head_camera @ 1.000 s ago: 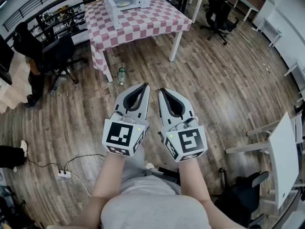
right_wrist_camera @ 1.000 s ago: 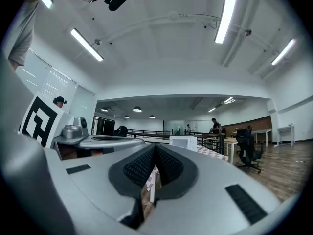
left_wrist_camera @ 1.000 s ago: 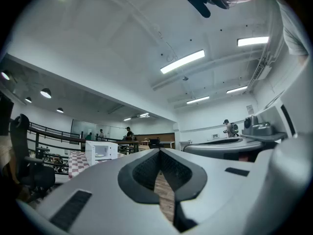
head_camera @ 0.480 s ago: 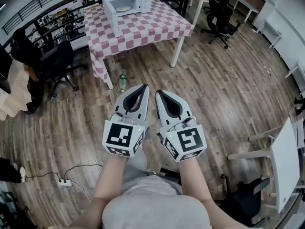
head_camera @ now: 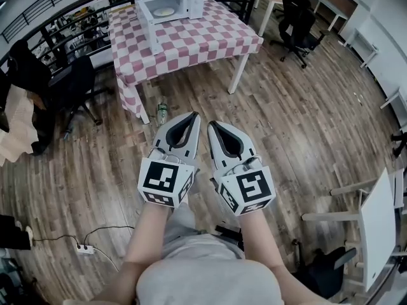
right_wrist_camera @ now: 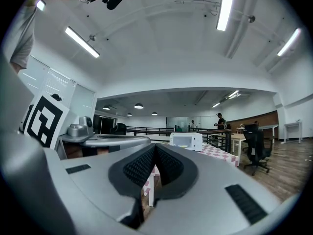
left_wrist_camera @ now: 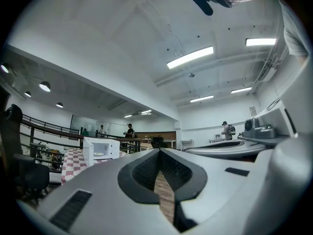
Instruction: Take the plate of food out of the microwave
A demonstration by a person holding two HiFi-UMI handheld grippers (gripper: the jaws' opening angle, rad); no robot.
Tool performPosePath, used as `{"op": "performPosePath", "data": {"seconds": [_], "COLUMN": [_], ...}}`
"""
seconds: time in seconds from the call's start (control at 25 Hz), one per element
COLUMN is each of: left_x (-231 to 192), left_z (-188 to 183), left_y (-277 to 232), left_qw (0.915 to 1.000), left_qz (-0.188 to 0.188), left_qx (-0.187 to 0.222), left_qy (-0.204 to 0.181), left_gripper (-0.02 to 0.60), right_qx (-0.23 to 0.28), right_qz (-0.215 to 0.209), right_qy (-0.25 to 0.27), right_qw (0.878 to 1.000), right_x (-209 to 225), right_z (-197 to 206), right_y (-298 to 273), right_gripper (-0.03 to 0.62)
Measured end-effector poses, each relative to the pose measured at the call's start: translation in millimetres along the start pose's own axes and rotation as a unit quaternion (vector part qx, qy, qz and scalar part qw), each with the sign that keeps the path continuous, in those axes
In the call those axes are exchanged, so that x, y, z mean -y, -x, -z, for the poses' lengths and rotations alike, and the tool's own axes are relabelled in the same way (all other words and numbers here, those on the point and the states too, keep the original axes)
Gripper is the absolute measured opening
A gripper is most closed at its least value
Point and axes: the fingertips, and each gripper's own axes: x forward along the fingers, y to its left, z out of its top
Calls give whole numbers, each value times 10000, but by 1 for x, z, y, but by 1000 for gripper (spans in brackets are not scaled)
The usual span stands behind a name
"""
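Note:
The white microwave (head_camera: pixel 168 2) stands far ahead on a table with a red-and-white checked cloth (head_camera: pixel 191 40). Its door (head_camera: pixel 147 21) hangs open to the left. A plate of pale food (head_camera: pixel 164 11) lies inside. My left gripper (head_camera: pixel 193 115) and right gripper (head_camera: pixel 212 124) are held side by side over the wooden floor, well short of the table. Both point level toward it, shut and empty. The microwave (left_wrist_camera: pixel 101 151) shows small past the left gripper (left_wrist_camera: pixel 160 151) in the left gripper view. It sits just right of the right gripper (right_wrist_camera: pixel 155 147) as the microwave (right_wrist_camera: pixel 186 141) in the right gripper view.
A green bottle (head_camera: pixel 162 112) lies on the floor by the table's near left leg. Black office chairs stand at the left (head_camera: pixel 76 84) and back right (head_camera: pixel 299 24). A power strip with cable (head_camera: pixel 81 248) is at the lower left, a white table (head_camera: pixel 375 215) at the right.
The table and microwave have drawn nearer in the head view as I walk toward them. Both grippers keep the same shut pose in front of me.

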Motion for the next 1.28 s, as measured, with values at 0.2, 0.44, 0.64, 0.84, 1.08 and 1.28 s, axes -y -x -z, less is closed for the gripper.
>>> {"op": "performPosePath", "data": {"seconds": [0.2, 0.44, 0.64, 0.84, 1.08, 1.28], "left_x": [-25, -65, -102, -133, -159, -166], "left_z": [-1, -1, -6, -7, -1, 2], "left_y": [-23, -50, -74, -95, -111, -121], "left_qw": [10000, 9999, 9999, 9998, 9995, 9993], "left_qz": [16, 47, 42, 127, 191, 275], "left_qx": [-16, -62, -18, 7, -6, -38], "left_qy": [67, 74, 123, 150, 261, 249], "left_gripper": [3, 3, 3, 3, 3, 3], "right_qx": [-23, -95, -94, -111, -172, -172], "right_qz": [24, 41, 29, 111, 237, 286], "right_qy": [-75, -139, -107, -96, -141, -230], "right_qw": [10000, 9998, 9999, 9998, 9995, 9992], "right_x": [15, 29, 34, 39, 46, 50], "right_z": [3, 4, 2, 4, 12, 15], "right_y": [-34, -80, -123, -160, -190, -205], "right_gripper": [25, 25, 25, 25, 25, 25]}}
